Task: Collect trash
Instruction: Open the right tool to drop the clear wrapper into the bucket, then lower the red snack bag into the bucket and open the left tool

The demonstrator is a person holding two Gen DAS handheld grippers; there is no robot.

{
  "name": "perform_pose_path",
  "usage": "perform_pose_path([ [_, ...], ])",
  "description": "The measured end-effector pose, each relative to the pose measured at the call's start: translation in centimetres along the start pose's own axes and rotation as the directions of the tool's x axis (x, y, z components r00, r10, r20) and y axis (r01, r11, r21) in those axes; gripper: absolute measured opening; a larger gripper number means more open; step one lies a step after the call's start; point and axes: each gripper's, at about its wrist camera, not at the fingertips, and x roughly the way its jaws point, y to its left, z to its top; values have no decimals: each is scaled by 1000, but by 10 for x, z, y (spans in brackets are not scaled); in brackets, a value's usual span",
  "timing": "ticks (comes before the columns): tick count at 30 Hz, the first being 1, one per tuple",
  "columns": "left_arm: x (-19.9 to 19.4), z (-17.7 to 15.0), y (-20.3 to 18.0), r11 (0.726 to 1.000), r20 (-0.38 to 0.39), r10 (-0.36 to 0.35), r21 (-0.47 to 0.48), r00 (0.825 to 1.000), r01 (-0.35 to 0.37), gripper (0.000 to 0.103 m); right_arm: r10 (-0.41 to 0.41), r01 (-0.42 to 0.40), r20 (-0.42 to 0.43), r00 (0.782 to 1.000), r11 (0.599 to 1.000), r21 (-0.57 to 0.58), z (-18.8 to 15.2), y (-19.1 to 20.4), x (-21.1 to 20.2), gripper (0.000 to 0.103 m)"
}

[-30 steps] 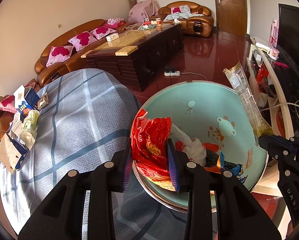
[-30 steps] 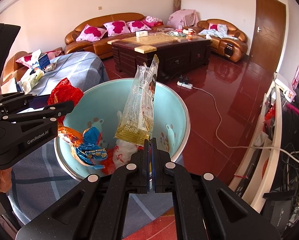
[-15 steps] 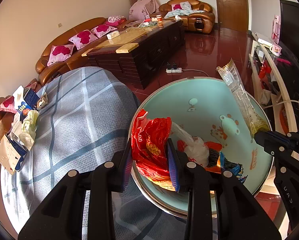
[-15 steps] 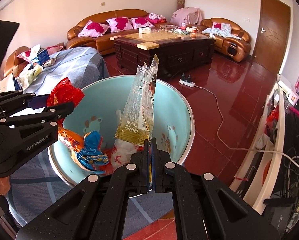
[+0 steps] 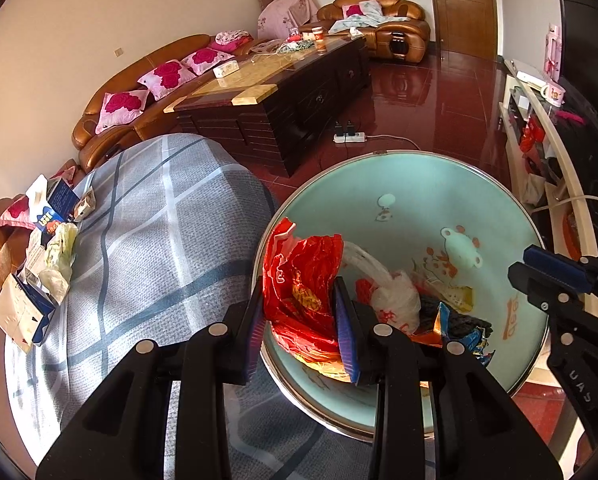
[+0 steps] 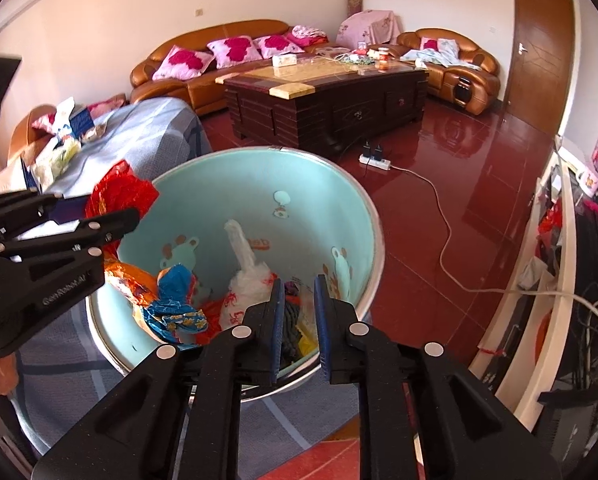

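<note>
A light green trash bin (image 5: 451, 184) (image 6: 259, 184) with cartoon prints stands beside a grey checked bedspread. My left gripper (image 5: 299, 320) is shut on a red crinkled wrapper (image 5: 303, 276) at the bin's near rim; the wrapper also shows in the right wrist view (image 6: 119, 196). My right gripper (image 6: 299, 320) is open and empty over the bin's edge. Inside the bin lie a white plastic bag (image 6: 247, 276), a blue and orange wrapper (image 6: 175, 304), and a clear yellowish wrapper (image 6: 305, 328) under the right jaws.
More trash and boxes (image 5: 47, 252) lie at the far left of the bedspread (image 5: 147, 248). A dark wooden coffee table (image 6: 331, 96), brown sofas (image 6: 219, 64), a power strip with cable (image 6: 375, 162) and a cluttered TV shelf (image 6: 559, 280) surround the red tiled floor.
My right gripper has opened and the clear yellowish wrapper it held upright has dropped into the bin. My left gripper still holds the red wrapper in the same place.
</note>
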Motion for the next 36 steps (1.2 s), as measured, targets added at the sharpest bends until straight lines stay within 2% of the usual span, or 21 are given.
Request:
perform_pose_path([
  [6, 4, 2, -4, 1000, -11, -1, 19, 1000, 1, 32, -2, 1, 33, 999, 999, 37, 0, -10, -12, 16],
  [9, 6, 3, -8, 1000, -20, 0, 23, 1000, 1, 36, -4, 1, 47, 999, 998, 60, 0, -15, -17, 16],
  [20, 4, 6, -17, 999, -15, -9, 34, 1000, 9, 36, 1, -8, 56, 998, 992, 125, -6, -23, -18, 16],
  [22, 3, 7, -19, 999, -11, 0, 38, 1000, 0, 42, -1, -6, 58, 998, 992, 125, -7, -24, -19, 16],
  [23, 3, 7, -20, 999, -6, 12, 40, 1000, -12, 56, -2, -6, 59, 998, 992, 126, -8, -24, -20, 16],
  [24, 2, 7, -20, 999, 3, 22, 40, 1000, -23, 62, -2, -6, 60, 998, 992, 128, -8, -25, -20, 16],
  [28, -2, 8, -21, 998, 12, 38, 44, 999, -39, 66, -4, -6, 65, 998, 989, 147, -9, -28, -22, 16],
  [30, -3, 8, -18, 998, 14, 46, 32, 999, -47, 74, -2, -8, 67, 998, 988, 155, -10, -30, -23, 16],
  [33, -6, 7, -14, 998, 22, 59, 23, 998, -59, 80, 0, -11, 69, 998, 987, 162, -11, -30, -23, 16],
  [36, -7, 7, -13, 998, 23, 61, 24, 998, -62, 81, 6, -19, 74, 997, 984, 175, -11, -29, -23, 23],
])
